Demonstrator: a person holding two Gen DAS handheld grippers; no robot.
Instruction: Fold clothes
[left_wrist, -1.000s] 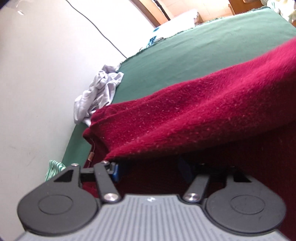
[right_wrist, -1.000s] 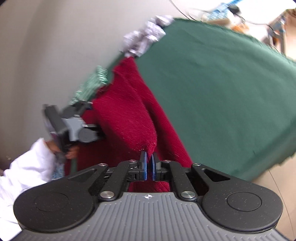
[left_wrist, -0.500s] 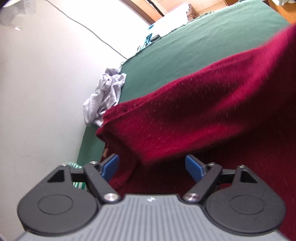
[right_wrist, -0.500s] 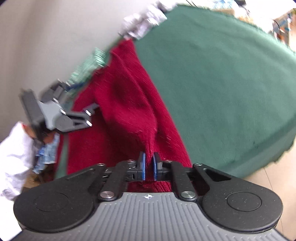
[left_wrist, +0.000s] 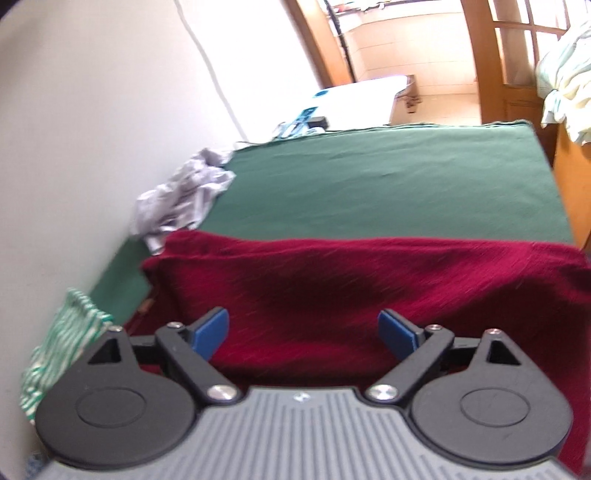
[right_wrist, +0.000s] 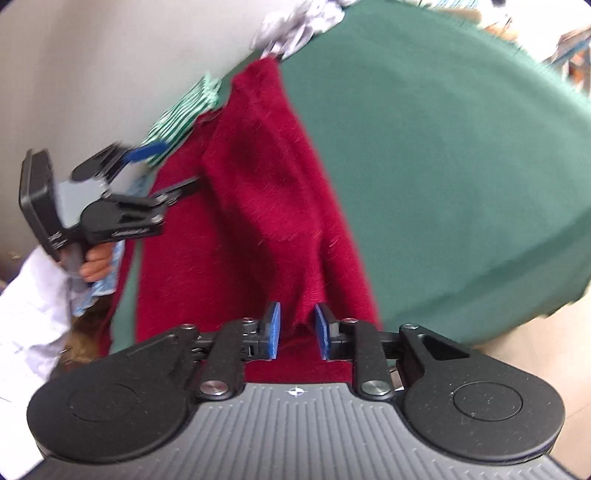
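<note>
Sweater (right_wrist: 258, 206) lies folded on the green cloth (right_wrist: 443, 166), a long red band running from the bottom centre of the right wrist view up to the wall at top left.

Right gripper (right_wrist: 297, 334): jaws opening, the near corner of the fold sits between the pads, not pinched.

Left gripper (left_wrist: 301, 332): jaws opening wide, nothing between them, just above the fold's other end.

Right is nearer the fabric.

Sweater is a fuzzy, thick, limp knit; the fold edge is rounded. Grey rag (left_wrist: 184, 195) and striped cloth (left_wrist: 62, 354) lie by the wall.
</note>
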